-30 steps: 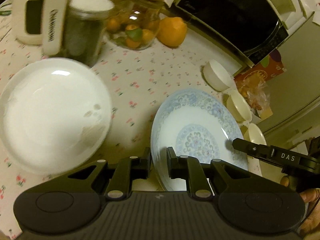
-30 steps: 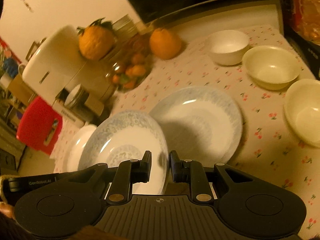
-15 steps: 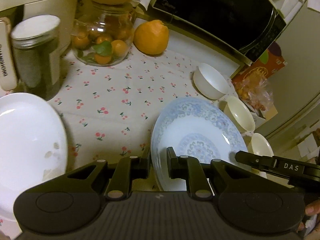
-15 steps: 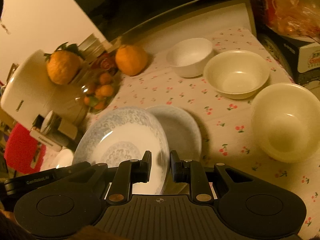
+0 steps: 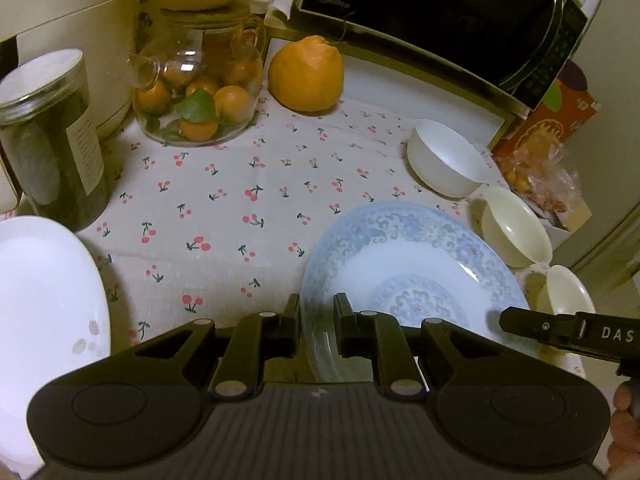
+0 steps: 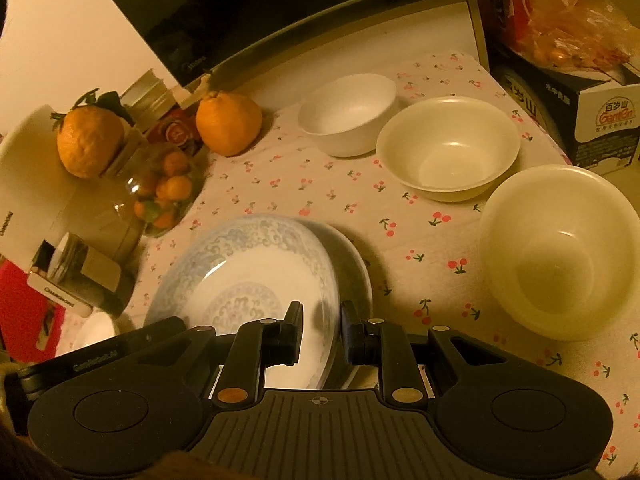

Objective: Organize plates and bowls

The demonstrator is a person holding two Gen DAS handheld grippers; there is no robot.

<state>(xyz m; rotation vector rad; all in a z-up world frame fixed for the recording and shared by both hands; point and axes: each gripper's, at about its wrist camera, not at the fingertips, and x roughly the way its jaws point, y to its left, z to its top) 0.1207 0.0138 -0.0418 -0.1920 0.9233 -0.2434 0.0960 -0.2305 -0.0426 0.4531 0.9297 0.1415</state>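
Both grippers carry one blue plate between them, each pinching its rim. The left gripper has its fingers nipped on the plate's near-left edge; the right gripper has its fingers closed on the opposite edge, one finger over the face and one behind. Two holds on opposite sides make sense for a wide, shallow, slippery dish, since a single pinch at the rim would let it swing.

The blue plate hangs tilted over a second plate that lies on the cherry-print cloth, its rim showing just beyond the carried one on the right. I judge the plan is to set the blue plate on top of it, so that the plates stack near the middle of the table. I cannot tell whether the two already touch.

A white plate sits apart at the near left. Three bowls wait in a row along the right side: a white bowl farthest, a cream bowl next, and a second cream bowl nearest. They are not yet nested, so the bowls look like the later part of the job.
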